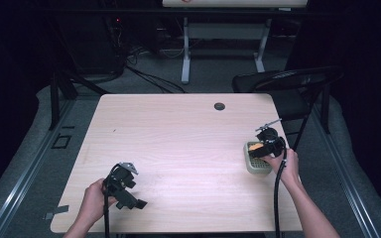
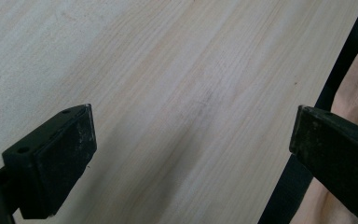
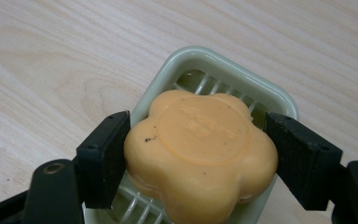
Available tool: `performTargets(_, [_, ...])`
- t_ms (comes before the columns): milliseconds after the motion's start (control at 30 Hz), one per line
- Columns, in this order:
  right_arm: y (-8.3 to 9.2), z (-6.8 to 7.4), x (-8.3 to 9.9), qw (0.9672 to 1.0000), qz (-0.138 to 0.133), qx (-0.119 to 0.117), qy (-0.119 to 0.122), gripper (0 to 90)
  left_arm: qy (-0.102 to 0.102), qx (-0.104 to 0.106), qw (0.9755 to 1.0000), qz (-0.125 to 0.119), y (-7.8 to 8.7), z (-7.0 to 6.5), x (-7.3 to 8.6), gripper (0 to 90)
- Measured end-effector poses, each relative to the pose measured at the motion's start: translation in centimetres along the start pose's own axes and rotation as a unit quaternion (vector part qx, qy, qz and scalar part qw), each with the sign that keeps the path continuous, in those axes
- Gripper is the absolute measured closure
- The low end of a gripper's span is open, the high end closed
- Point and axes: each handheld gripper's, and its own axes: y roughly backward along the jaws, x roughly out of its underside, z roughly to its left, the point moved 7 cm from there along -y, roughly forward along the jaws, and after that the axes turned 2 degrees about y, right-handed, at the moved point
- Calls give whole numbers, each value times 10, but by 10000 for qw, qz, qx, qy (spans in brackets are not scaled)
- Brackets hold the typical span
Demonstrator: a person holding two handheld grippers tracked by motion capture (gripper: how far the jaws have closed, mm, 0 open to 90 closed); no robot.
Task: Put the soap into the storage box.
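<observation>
The right claw point(image 3: 200, 154) grips an orange flower-shaped soap point(image 3: 200, 149), both pads pressed on its sides, right over a pale green soap dish point(image 3: 223, 65) near the counter's point(image 1: 178, 144) right edge. The left claw point(image 2: 191, 154) stands wide open over bare counter by the near edge.

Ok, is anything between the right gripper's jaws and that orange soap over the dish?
Nothing visible. The right gripper has its jaws pressed directly on both sides of the orange soap, which sits over the pale green slotted dish. The table around the dish is bare.
</observation>
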Motion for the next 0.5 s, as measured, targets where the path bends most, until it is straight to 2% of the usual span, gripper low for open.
performTargets(167, [-1, -2, 5, 9999, 113, -35, -8, 245, -8, 5, 10000, 10, 0, 0, 0, 7])
performTargets(267, [-4, -2, 8, 9998, 198, 80, 51, 246, -35, 31, 10000, 31, 0, 0, 0, 7])
performTargets(400, [-5, -1, 8, 9998, 190, 108, 8, 245, -34, 22, 10000, 13, 1, 0, 0, 7])
performTargets(433, [-5, -1, 8, 9995, 283, 75, 66, 246, -35, 24, 10000, 13, 1, 0, 0, 7])
performTargets(500, [-6, 0, 8, 9997, 217, 92, 1, 245, -46, 28, 10000, 15, 0, 0, -1, 7])
